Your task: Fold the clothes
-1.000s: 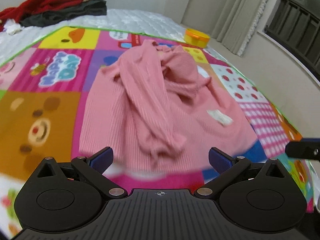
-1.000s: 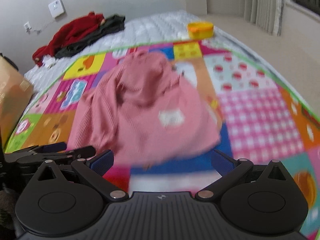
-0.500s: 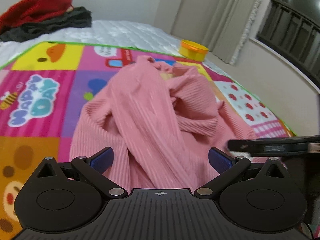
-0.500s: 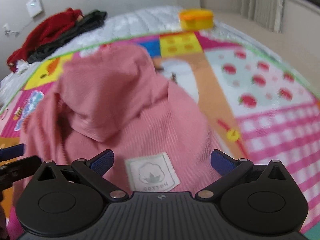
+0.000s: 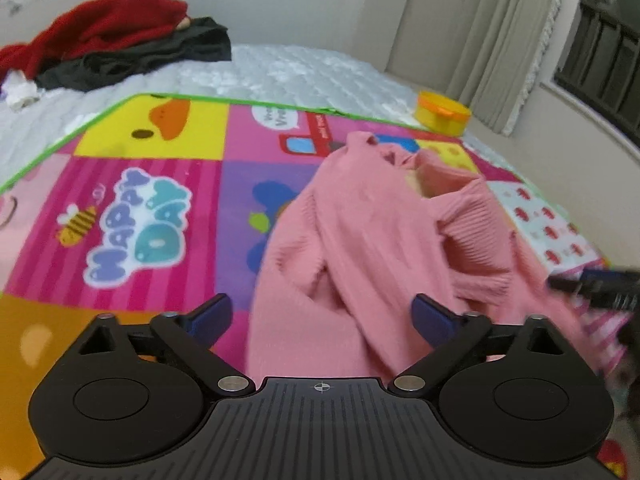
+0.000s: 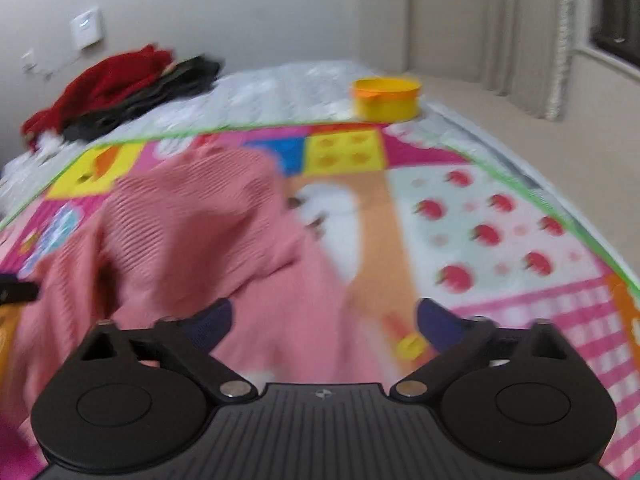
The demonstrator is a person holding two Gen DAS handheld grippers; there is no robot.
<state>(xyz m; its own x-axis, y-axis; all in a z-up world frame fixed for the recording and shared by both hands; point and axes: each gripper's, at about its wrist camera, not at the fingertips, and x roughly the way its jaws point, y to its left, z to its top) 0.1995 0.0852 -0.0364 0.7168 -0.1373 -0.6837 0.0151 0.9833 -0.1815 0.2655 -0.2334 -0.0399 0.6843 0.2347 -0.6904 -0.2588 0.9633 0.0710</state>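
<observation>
A pink ribbed sweater (image 5: 380, 240) lies crumpled on a colourful play mat (image 5: 132, 216), its sleeves bunched over the body. It also shows in the right wrist view (image 6: 192, 232). My left gripper (image 5: 320, 316) is open and empty, low over the sweater's near left part. My right gripper (image 6: 324, 320) is open and empty over the sweater's near right edge. A dark fingertip of the right gripper shows at the right edge of the left wrist view (image 5: 592, 282).
A yellow round tub (image 5: 442, 114) sits past the mat's far edge on a white quilted mattress (image 5: 280, 72). Red and black clothes (image 5: 120, 40) are piled at the far left by the wall. Curtains (image 5: 500, 40) hang at the right.
Both grippers have moved forward and lower over the sweater, the left one shifting left. The sweater's white label has passed under the right gripper, out of view. Both stay open.
</observation>
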